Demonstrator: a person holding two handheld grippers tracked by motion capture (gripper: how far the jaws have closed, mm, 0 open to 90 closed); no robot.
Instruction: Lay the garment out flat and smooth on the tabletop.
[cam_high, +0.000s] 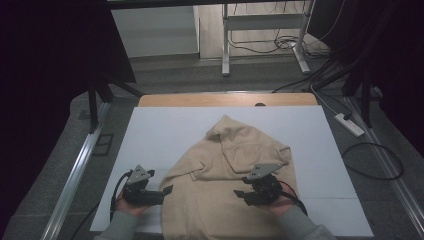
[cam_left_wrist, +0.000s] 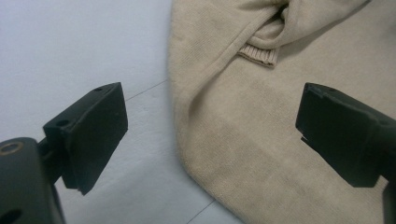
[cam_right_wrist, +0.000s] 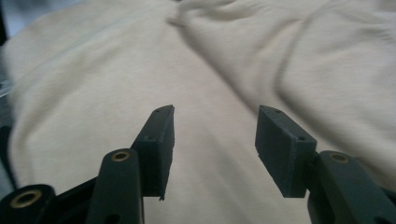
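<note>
You've got the sweater (cam_high: 235, 175) half-folded at the table's 6 o'clock, left gripper (cam_high: 167, 190) wide open straddling its edge, right gripper (cam_high: 240, 195) partly open, empty above it, ready to re-grab.

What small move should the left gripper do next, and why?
Probably ease the left gripper forward and close on the sweater edge. Its jaws stand open, astride that edge, holding nothing; the right gripper is open over the cloth too.
</note>
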